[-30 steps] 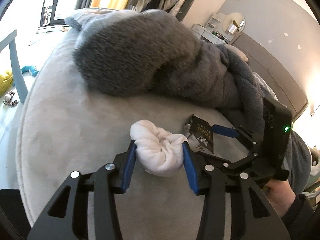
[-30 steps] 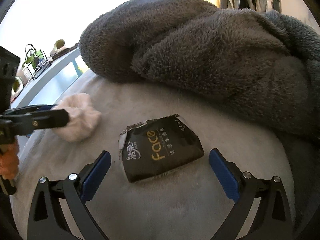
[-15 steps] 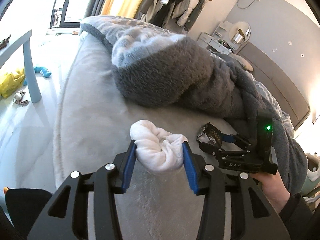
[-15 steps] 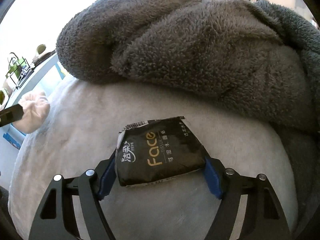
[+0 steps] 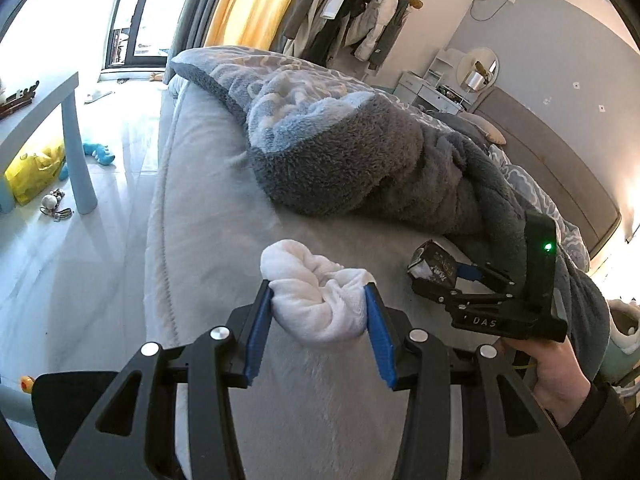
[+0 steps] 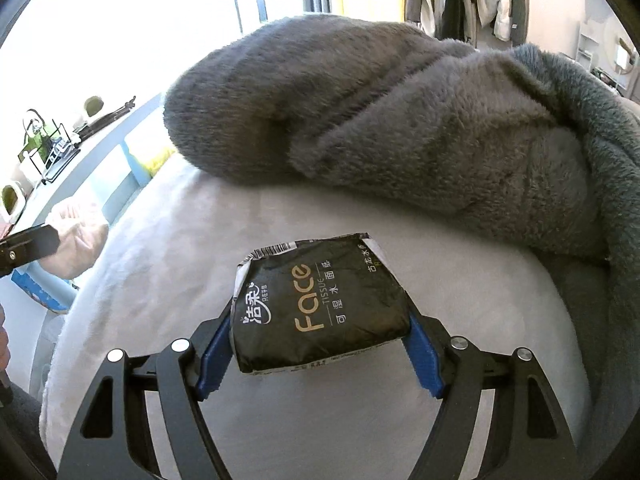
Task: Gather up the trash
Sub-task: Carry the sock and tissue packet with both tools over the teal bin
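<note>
My left gripper (image 5: 318, 316) is shut on a crumpled white tissue wad (image 5: 316, 296) and holds it above the grey bed sheet (image 5: 208, 216). My right gripper (image 6: 320, 340) is shut on a black "Face" tissue pack (image 6: 320, 300), lifted just off the sheet (image 6: 460, 280). In the left wrist view the right gripper (image 5: 440, 276) with the pack (image 5: 434, 262) is to the right of the wad. In the right wrist view the wad (image 6: 78, 240) and a left finger (image 6: 28, 246) show at the far left.
A thick grey fleece blanket (image 5: 360, 148) lies heaped across the bed behind both grippers, also filling the right wrist view (image 6: 400, 120). A pale blue table (image 5: 72, 136) stands on the floor at left with a yellow bag (image 5: 34, 170) and toys beneath.
My right gripper closed on the black pack and raised it. My left gripper lifted the wad higher and back from the bed, so more floor and blanket show.
</note>
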The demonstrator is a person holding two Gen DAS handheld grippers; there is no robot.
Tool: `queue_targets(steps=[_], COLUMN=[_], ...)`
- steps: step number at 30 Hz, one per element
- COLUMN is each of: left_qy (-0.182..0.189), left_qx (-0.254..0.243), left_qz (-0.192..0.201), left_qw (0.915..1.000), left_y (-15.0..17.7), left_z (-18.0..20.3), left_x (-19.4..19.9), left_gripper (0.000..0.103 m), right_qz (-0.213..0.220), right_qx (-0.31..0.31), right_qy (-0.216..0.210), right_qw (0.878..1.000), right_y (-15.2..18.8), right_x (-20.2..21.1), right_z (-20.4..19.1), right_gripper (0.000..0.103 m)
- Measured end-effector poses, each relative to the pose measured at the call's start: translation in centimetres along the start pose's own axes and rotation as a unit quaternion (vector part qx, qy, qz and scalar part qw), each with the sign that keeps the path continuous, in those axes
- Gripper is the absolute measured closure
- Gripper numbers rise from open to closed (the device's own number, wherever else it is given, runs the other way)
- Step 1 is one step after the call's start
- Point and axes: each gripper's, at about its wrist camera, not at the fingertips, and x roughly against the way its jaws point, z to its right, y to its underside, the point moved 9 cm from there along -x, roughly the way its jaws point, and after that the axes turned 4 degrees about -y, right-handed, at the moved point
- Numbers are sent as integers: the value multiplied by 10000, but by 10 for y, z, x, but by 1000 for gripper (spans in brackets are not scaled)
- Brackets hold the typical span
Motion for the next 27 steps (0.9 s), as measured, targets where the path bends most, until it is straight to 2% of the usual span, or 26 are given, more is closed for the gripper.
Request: queue_targets(steps=[11,27], left_qy=[-131,-735], left_qx=[-157,81], left_qz=[-77,-358], left_qw=[9998,9966], left_y=[28,77], left_z=[-20,-105], left_x=[37,72], left_gripper=[55,55], right_qz=[87,142], right_qx=[33,499], right_qy=[-221,-714], right_qw=[9997,9961], right_y=[19,25], right_x=[6,4], right_z=[-75,-204], right_gripper=[27,27])
